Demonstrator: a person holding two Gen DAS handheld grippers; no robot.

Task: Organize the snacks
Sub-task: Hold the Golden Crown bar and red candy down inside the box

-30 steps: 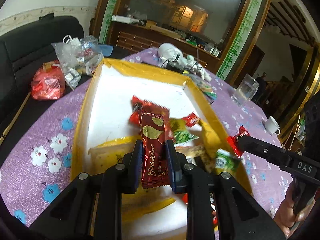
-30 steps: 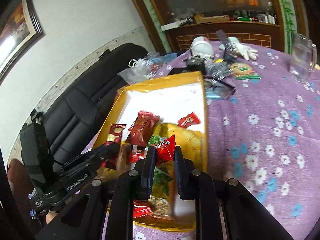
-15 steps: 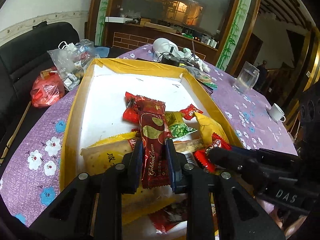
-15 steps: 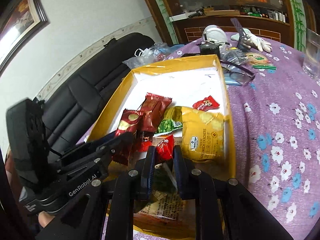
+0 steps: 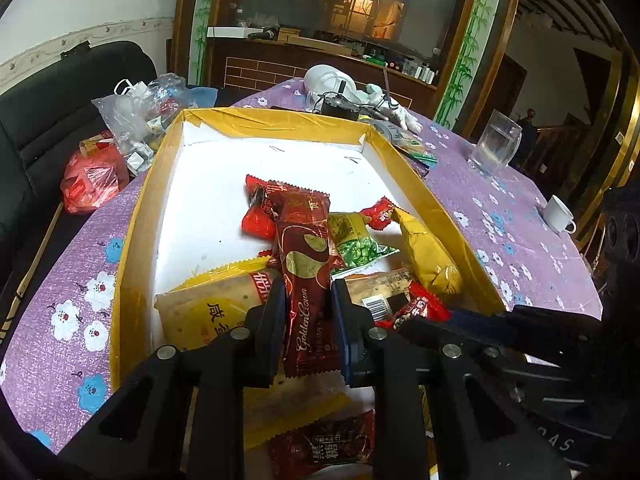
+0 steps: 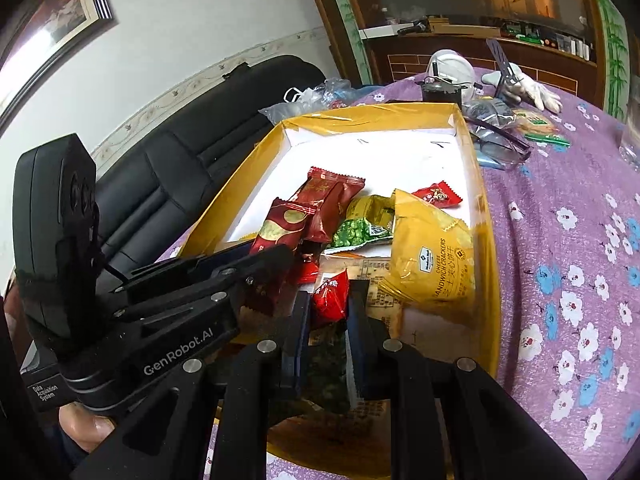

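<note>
A yellow-rimmed box [image 5: 136, 216] with a white floor holds several snack packets. My left gripper [image 5: 307, 312] is shut on a long dark red "Golden Crown" bar [image 5: 306, 264], held just over the near part of the box. My right gripper [image 6: 328, 312] is shut on a small red candy packet [image 6: 331, 294], low over the box's near end. In the left wrist view the right gripper [image 5: 416, 318] reaches in from the right with the red candy packet [image 5: 418, 306]. In the right wrist view the left gripper [image 6: 276, 264] comes in from the left, holding the dark red bar [image 6: 278, 232].
In the box lie a yellow sandwich-cracker bag [image 6: 434, 256], a green packet [image 6: 356, 232] and other wrappers. On the purple flowered tablecloth [image 6: 568, 240] stand a glass [image 5: 496, 142], a white cup [image 5: 558, 214] and clutter behind the box. Plastic bags [image 5: 132, 116] sit on a black sofa [image 5: 48, 104] at left.
Both grippers have come lower and closer over the box's near end. The right gripper with its red candy has moved from outside the right rim to inside the box.
</note>
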